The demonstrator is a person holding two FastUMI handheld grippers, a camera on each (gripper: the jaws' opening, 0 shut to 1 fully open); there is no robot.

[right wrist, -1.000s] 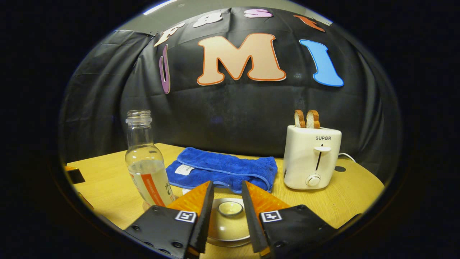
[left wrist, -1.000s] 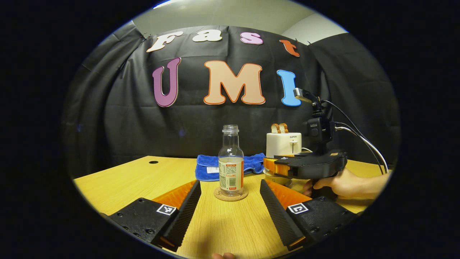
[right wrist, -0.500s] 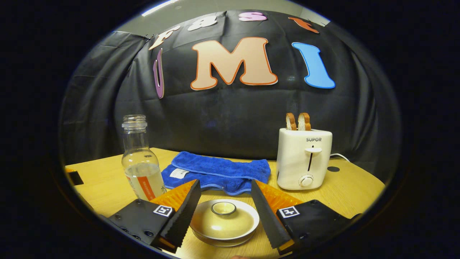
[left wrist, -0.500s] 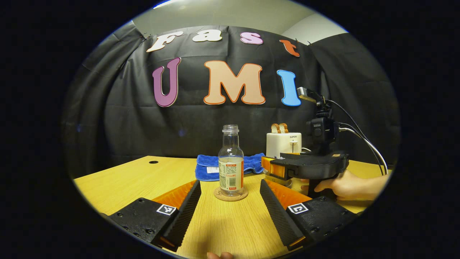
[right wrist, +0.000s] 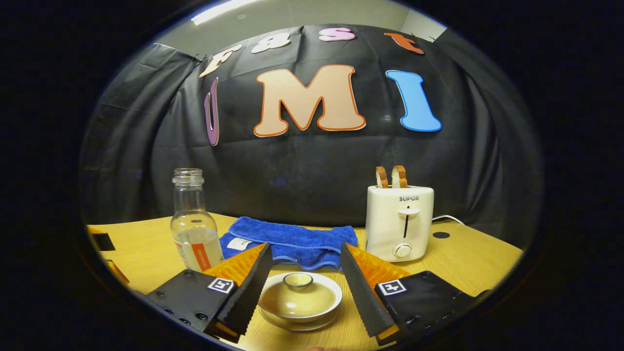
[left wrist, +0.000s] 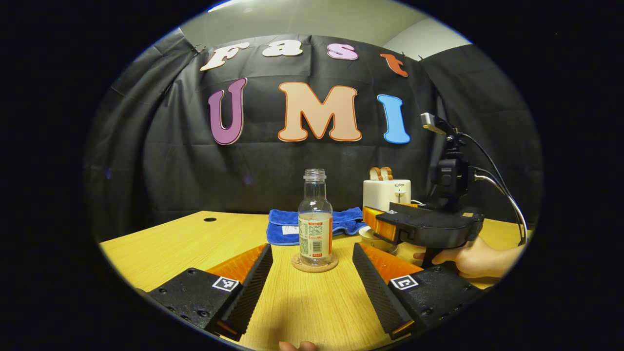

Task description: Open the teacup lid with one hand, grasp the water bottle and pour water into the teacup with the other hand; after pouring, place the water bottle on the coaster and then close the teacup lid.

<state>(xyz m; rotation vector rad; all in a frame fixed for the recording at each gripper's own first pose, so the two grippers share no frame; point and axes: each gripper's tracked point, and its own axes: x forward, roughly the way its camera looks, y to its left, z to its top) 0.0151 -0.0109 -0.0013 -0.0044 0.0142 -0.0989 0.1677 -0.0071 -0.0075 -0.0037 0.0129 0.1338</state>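
my left gripper gapes wide, empty; bottle on coaster mid-frame. my right gripper is spread wide, holding nothing, around the lidded teacup at bottom centre.

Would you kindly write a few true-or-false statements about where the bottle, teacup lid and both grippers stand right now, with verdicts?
1. The clear glass water bottle stands on the round cork coaster. True.
2. The pale ceramic teacup lid lies beside the cup. False: it sits on the teacup.
3. The right gripper is shut on the lid's knob. False: its fingers are spread, one on either side of the lid.
4. The left gripper is open, and the bottle stands ahead of it. True.
5. The white toaster is empty. False: two bread slices stick out.
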